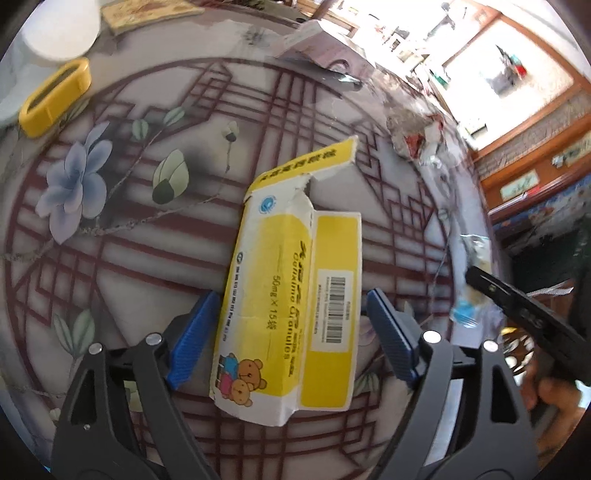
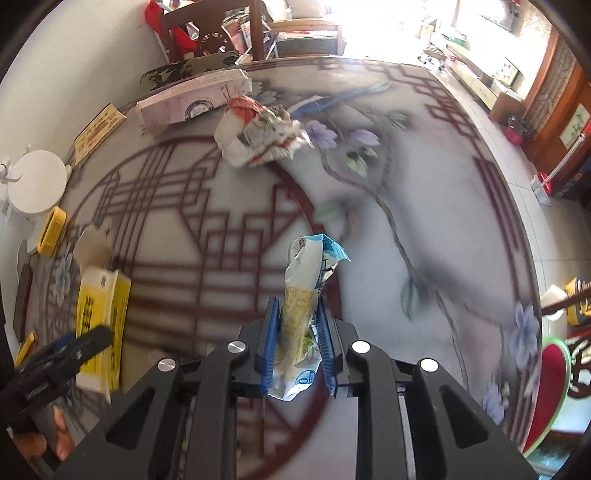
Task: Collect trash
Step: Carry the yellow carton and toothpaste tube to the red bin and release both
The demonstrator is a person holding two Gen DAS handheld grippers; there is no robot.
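A torn yellow and white medicine box (image 1: 291, 295) with cartoon bears lies flat on the patterned table (image 1: 110, 258). My left gripper (image 1: 291, 295) stands open around it, blue pads (image 1: 192, 339) on either side, with a gap on the right. The box (image 2: 99, 314) and left gripper (image 2: 74, 347) also show at the lower left of the right wrist view. My right gripper (image 2: 297, 301) is shut on a crumpled white, blue and yellow packet (image 2: 306, 273), held above the table. A crumpled red and white wrapper (image 2: 258, 133) lies farther back, next to a long box.
A white round container (image 2: 35, 186) and a yellow oblong object (image 2: 53, 230) sit at the table's left. A long pink-white box (image 2: 192, 99) lies at the far edge before a wooden chair (image 2: 214, 29). The table's edge (image 2: 532, 258) curves along the right, tiled floor beyond.
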